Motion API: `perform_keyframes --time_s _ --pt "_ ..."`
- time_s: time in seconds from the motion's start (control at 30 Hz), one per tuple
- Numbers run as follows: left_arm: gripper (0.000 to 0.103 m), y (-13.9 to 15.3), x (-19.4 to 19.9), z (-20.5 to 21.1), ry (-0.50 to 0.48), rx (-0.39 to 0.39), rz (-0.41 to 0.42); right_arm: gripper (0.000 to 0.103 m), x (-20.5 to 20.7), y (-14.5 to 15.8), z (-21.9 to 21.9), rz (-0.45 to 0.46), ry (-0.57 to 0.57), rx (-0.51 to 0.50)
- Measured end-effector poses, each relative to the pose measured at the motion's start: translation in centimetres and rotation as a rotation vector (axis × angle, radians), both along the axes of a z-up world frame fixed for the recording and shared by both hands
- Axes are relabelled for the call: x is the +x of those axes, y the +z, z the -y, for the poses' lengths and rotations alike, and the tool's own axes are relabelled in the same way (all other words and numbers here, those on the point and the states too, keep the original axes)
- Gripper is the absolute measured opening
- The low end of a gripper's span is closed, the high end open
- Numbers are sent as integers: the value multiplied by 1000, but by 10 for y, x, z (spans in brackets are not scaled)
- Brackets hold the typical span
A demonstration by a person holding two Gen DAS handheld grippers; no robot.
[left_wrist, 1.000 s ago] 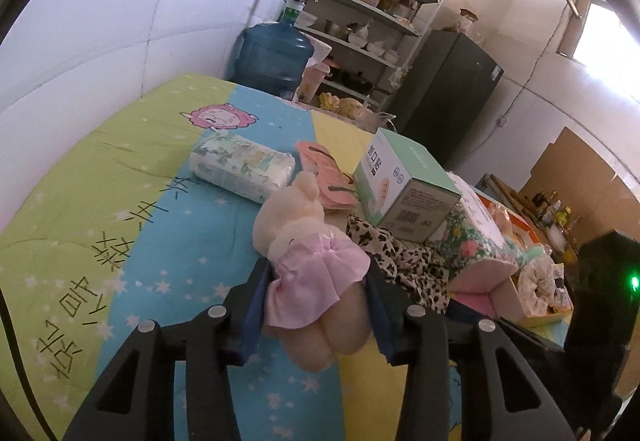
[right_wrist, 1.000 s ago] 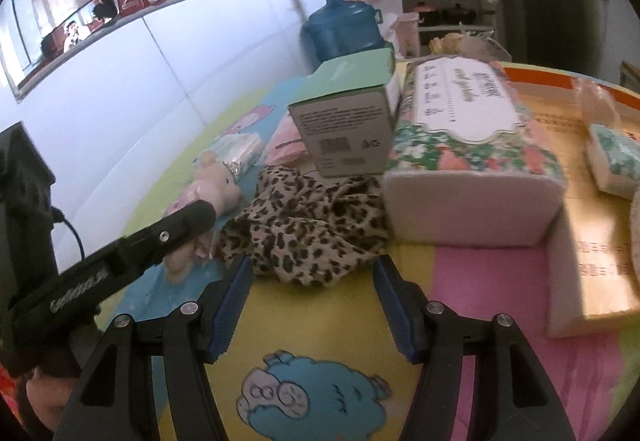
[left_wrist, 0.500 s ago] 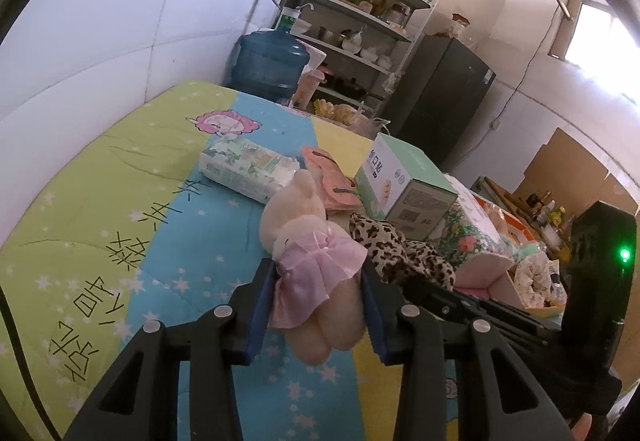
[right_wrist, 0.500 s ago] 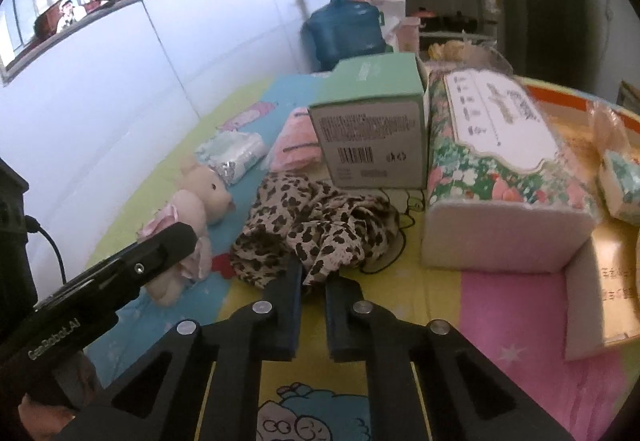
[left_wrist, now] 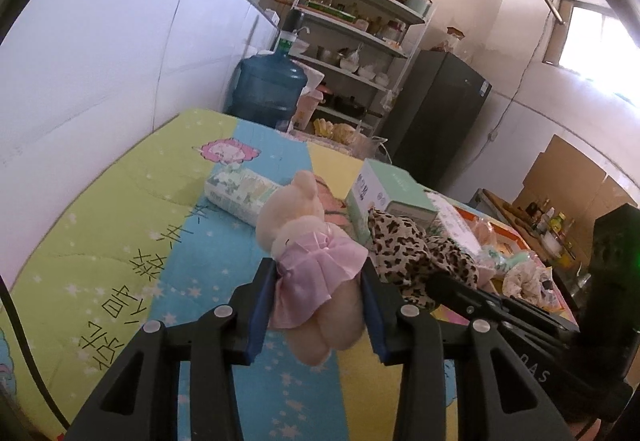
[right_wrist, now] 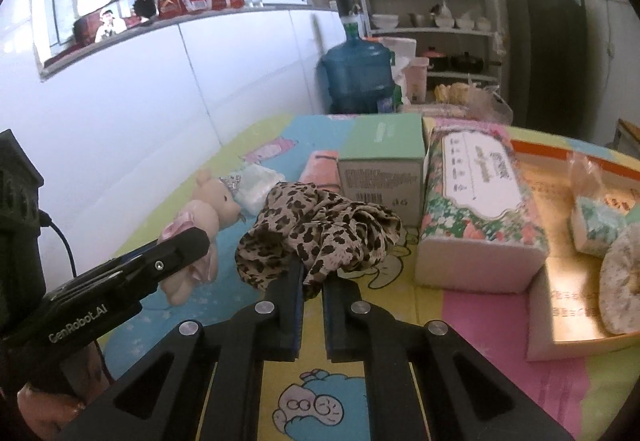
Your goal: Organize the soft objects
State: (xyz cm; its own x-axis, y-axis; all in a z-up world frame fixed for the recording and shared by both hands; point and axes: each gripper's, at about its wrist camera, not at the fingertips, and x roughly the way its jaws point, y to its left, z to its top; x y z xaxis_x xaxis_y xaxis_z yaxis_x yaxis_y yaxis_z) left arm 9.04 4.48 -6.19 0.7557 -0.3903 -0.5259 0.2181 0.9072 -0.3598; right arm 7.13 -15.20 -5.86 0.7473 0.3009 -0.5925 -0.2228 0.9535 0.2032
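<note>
A cream plush bear in a pink skirt [left_wrist: 308,261] hangs between the blue pads of my left gripper [left_wrist: 318,301], which is shut on its body and holds it off the colourful mat [left_wrist: 132,237]. The bear [right_wrist: 208,209] also shows in the right wrist view, behind the left gripper's finger [right_wrist: 160,265]. My right gripper [right_wrist: 311,281] is shut on a leopard-print cloth [right_wrist: 320,233], which bunches up above the fingertips and hangs clear of the mat [right_wrist: 472,341]. The same cloth [left_wrist: 416,253] shows in the left wrist view beside the bear.
On the mat lie a wet-wipes pack [left_wrist: 240,193], a pink item [right_wrist: 320,169], a green box [right_wrist: 380,165] and a floral tissue pack [right_wrist: 476,193]. A cardboard tray [right_wrist: 548,305] at right holds soft items. A blue water jug [right_wrist: 356,77], shelves and a fridge stand behind.
My right gripper closed on the leopard cloth and lifted it off the mat. My left gripper raised the bear, which it was holding all along.
</note>
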Motion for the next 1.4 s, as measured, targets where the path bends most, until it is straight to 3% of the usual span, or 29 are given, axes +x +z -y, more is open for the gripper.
perform_keyframes --time_s 0.63,1.4 --pt "41 37 -37 38 -40 49 97 8 -51 35 34 116 -38 19" --pt "41 53 -45 154 -222 61 128 8 -89 46 131 168 -186 52"
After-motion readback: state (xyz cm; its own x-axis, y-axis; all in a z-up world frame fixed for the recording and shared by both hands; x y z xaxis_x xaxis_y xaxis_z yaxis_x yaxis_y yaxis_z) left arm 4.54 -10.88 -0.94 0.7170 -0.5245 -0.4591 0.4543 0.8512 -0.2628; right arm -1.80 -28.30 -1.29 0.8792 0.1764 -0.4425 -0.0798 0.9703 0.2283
